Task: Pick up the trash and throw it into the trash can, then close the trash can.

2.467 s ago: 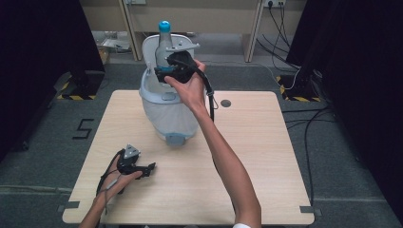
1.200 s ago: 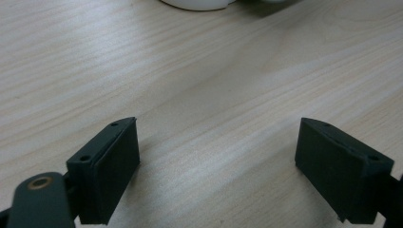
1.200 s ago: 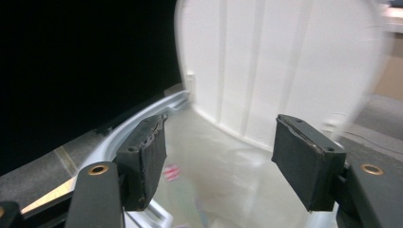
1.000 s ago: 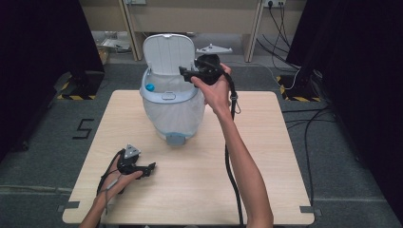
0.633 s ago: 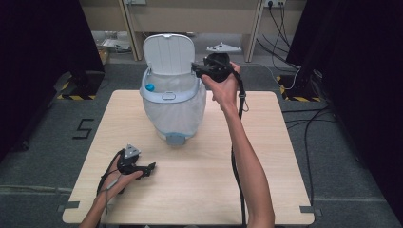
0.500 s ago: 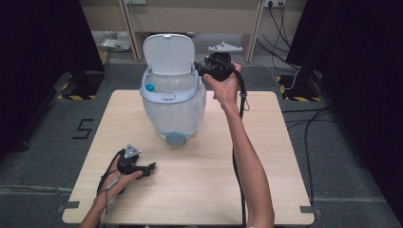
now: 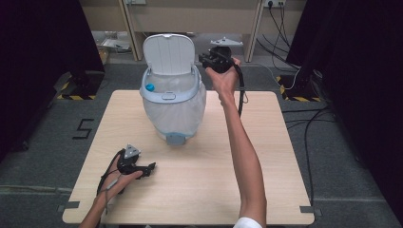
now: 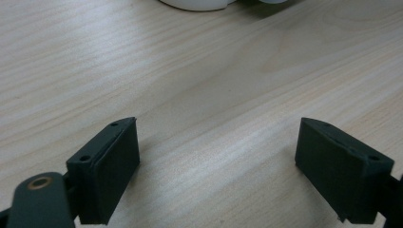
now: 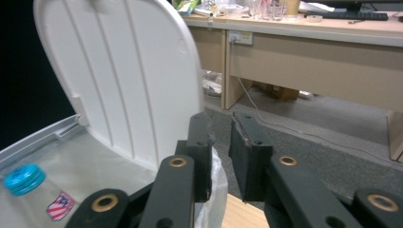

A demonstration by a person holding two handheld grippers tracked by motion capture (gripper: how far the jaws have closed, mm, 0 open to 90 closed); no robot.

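Right gripper [image 7: 205,58] held up in the air at the far side of the table [image 7: 266,156], just beside the raised lid [image 7: 168,53] of a white bin [image 7: 173,109], jaws nearly pressed together with only a narrow gap and nothing pinched between them. Seen along those jaws in the right gripper view [image 9: 221,142]: ribbed underside of the lid [image 9: 123,76] standing upright to the left, a clear liner bag [image 9: 216,194] bunched over the bin's rim just below the jaw tips, and a bottle with a blue cap [image 9: 23,179] lying inside the bin at lower left. Same blue cap [image 7: 150,88] visible from the high view near the bin's left inner edge. Left gripper [image 7: 151,167] resting low on the near left part of the table, held in the left hand [image 7: 119,178], well apart from the bin. Jaws spread wide in the left gripper view [image 8: 216,161], bare wood grain between them, gripping nothing, with a sliver of the bin's white base [image 8: 199,4] at the top edge. Desks and cables on the floor beyond the table.
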